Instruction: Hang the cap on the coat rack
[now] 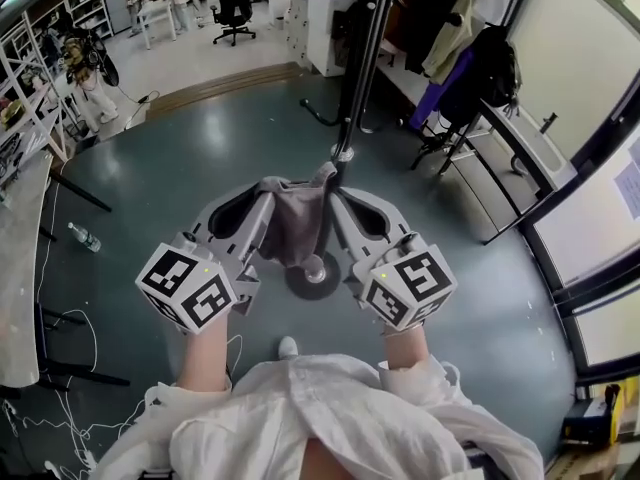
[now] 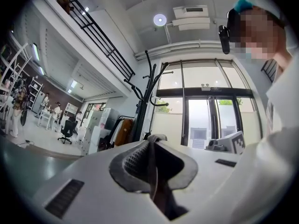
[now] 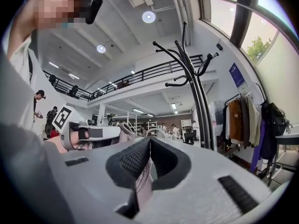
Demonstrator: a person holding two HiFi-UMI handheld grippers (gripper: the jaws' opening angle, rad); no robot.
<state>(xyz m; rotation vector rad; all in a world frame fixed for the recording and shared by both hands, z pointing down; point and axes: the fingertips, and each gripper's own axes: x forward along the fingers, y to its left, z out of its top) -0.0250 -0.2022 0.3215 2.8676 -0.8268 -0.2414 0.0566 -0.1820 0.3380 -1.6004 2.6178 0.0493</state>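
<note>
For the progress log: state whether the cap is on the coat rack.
Off. The cap hangs between the left claw and right claw, both shut on it, in front of the coat rack.

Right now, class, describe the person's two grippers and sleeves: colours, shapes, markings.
The left gripper and right gripper are pale grey moulded shells with dark ribbed pads. Each carries a white cube of black square markers. The sleeves are white and loose.

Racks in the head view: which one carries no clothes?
The black pole coat rack just beyond the cap; the right rack holds jackets.
</note>
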